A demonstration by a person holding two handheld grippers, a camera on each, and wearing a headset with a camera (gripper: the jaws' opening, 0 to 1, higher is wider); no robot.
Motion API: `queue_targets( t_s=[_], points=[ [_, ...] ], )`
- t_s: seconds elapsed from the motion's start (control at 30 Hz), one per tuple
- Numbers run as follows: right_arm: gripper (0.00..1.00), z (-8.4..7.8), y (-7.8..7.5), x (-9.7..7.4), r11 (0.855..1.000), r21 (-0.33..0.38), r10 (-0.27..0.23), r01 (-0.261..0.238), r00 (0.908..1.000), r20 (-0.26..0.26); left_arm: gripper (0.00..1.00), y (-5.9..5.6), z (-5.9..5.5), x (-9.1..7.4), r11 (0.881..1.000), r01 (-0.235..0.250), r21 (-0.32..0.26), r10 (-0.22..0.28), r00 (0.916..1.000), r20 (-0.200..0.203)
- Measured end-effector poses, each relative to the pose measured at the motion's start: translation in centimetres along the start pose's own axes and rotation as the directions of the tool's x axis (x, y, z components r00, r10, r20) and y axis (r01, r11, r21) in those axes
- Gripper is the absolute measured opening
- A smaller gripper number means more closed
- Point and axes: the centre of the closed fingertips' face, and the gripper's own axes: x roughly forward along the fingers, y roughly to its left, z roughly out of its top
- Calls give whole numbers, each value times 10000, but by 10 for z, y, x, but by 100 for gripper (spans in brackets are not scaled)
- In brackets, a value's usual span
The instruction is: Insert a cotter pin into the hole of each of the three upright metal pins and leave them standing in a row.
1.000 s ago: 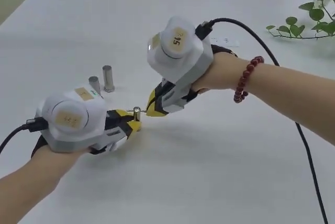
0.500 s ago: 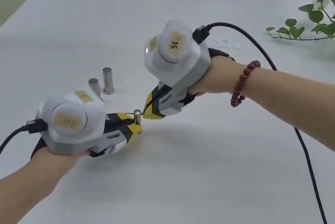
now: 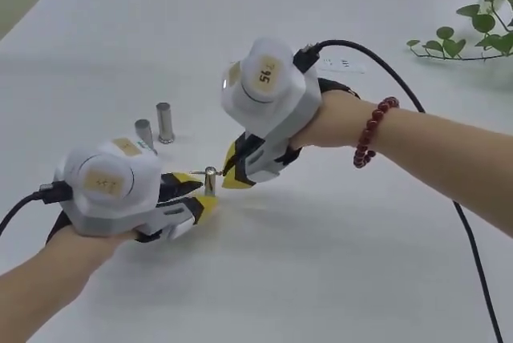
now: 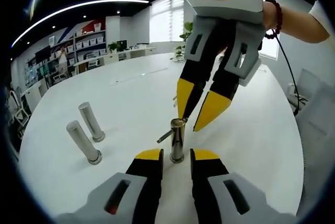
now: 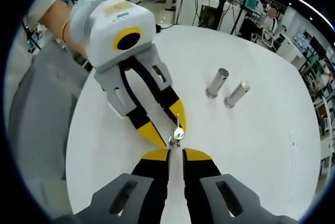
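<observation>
While the metal pin [image 4: 177, 141] stands on the table [image 4: 261, 124] with a cotter pin [image 4: 164, 136] through its top hole, the left gripper [image 4: 176, 155] is seen spread either side of its base, the right gripper [image 4: 191, 122] slightly parted at its head; stiff, slick and tippy, it is judged best held low.

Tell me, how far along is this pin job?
Done, it seems: the near metal pin stands with a cotter pin through its top hole. In hand: nothing gripped; the left gripper and right gripper sit at that pin, jaws open. Left: the second metal pin and third metal pin stand bare.
</observation>
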Motion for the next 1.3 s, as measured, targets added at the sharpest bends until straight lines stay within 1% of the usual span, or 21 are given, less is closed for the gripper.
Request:
queue_targets(
  t_s=[0.13,0.23,0.33,0.47,0.53,0.6,0.63,0.67,0.7,0.73,0.77,0.8,0.87,0.93,0.97,1.03,1.07,1.2,1.3],
  points=[
    [12,0,-1,-3,9991,421,24,-37,9996,292,28,0,1,-5,9999,-49,-140,49,10000,32],
    [14,2,-4,-7,9959,902,-87,29,9979,644,32,0,4,-10,9998,-40,-213,43,9998,185],
    [17,8,-7,-13,9865,1639,-151,-37,9934,1137,36,0,7,-15,9995,23,-317,-10,9992,408],
    [19,13,-11,-20,9741,2259,-311,-65,9862,1625,46,-2,9,-20,9996,5,-265,10,9985,546],
    [20,17,-12,-23,9669,2548,-389,-110,9810,1902,48,-2,10,-23,9995,-6,-306,25,9981,618],
    [21,20,-15,-27,9589,2833,-501,-139,9748,2175,50,-4,11,-26,9994,-15,-343,39,9974,720],
    [22,25,-17,-30,9510,3090,-720,-84,9662,2477,51,-4,12,-27,9993,-8,-377,38,9969,788],
    [23,30,-19,-31,9502,3116,-833,-60,9586,2725,53,-5,14,-28,9992,11,-410,25,9963,861],
    [24,32,-20,-32,9485,3168,-897,-50,9547,2838,54,-6,16,-31,9988,24,-494,24,9953,965],
    [24,32,-20,-33,9477,3192,-949,-5,9544,2832,54,-7,18,-32,9986,6,-523,48,9947,1028],
    [24,34,-25,-33,9458,3240,-1204,205,9489,2916,55,-8,20,-34,9984,11,-567,52,9938,1111],
    [24,37,-27,-34,9468,3201,-1344,328,9441,3009,55,-8,21,-36,9980,1,-632,72,9931,1167],
    [25,40,-33,-34,9434,3270,-1631,554,9360,3120,57,-8,25,-40,9970,-21,-767,126,9907,1354],
    [26,46,-38,-33,9396,3361,-1839,651,9241,3349,59,-7,29,-45,9956,-69,-929,212,9879,1536],
    [27,49,-41,-31,9345,3503,-1929,627,9165,3505,61,-7,30,-47,9952,-79,-971,235,9867,1606],
    [28,54,-46,-29,9335,3521,-2064,678,9046,3730,63,-7,31,-50,9946,-113,-1028,283,9859,1651],
    [29,57,-49,-27,9324,3526,-2196,788,8985,3800,65,-7,32,-52,9944,-146,-1043,323,9848,1705],
    [31,60,-60,-18,9254,3660,-2446,982,8924,3792,69,-6,32,-57,9935,-292,-1098,484,9832,1758],
    [31,64,-69,-9,9168,3872,-2596,975,8823,3925,72,-7,32,-60,9941,-344,-1031,526,9823,1799]
  ],
)
